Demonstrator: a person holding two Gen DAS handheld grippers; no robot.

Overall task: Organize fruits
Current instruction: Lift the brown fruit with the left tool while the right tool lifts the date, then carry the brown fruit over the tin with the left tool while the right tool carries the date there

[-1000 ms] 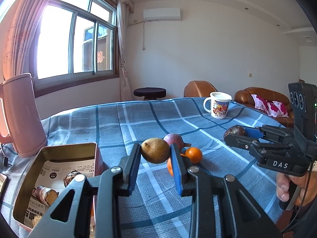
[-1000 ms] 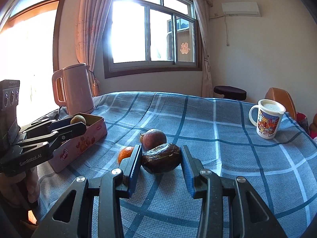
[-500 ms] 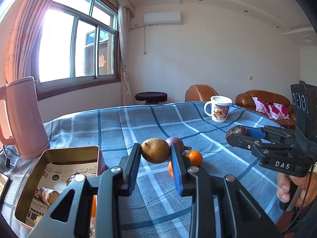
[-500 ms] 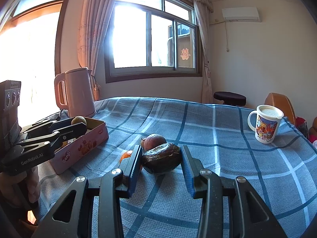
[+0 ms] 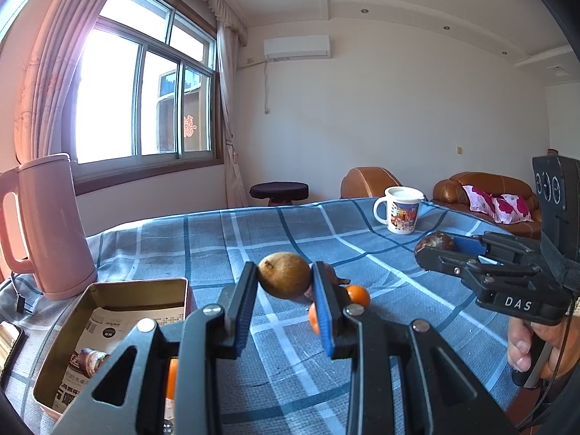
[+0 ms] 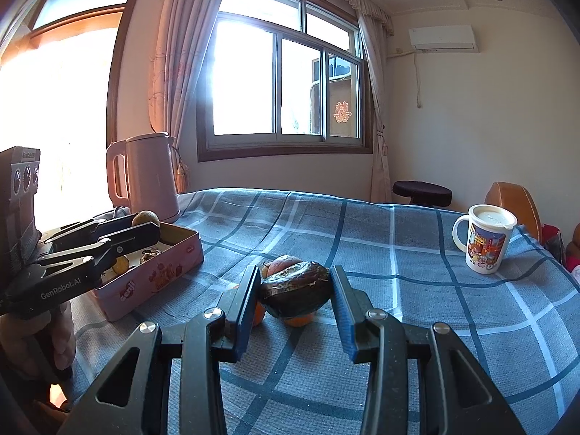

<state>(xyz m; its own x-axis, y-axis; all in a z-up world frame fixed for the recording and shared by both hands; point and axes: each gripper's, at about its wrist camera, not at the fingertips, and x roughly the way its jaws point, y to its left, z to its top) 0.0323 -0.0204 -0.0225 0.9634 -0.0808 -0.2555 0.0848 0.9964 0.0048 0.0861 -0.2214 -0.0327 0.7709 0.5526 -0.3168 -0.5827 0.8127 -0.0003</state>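
Note:
My left gripper (image 5: 284, 282) is shut on a brown kiwi (image 5: 284, 274), held above the blue checked tablecloth beside the open tin (image 5: 119, 286). In the right wrist view that same kiwi (image 6: 145, 218) hangs over the pink tin (image 6: 152, 277). My right gripper (image 6: 295, 291) is shut on a dark wrinkled fruit (image 6: 296, 290), lifted off the cloth; the left wrist view shows that fruit (image 5: 435, 243) at the jaws of the other tool. Two small oranges (image 5: 357, 294) and a reddish fruit (image 6: 284, 262) lie on the cloth behind the held fruits.
A pink kettle (image 6: 145, 177) stands behind the tin at the left. A lidded printed mug (image 6: 485, 239) sits far right on the table (image 6: 398, 239). The tin holds a small orange and wrapped items. A hand (image 5: 525, 348) grips the right tool.
Both views have tilted upward a little, showing more ceiling. Each gripper keeps its fruit and neither has shifted much.

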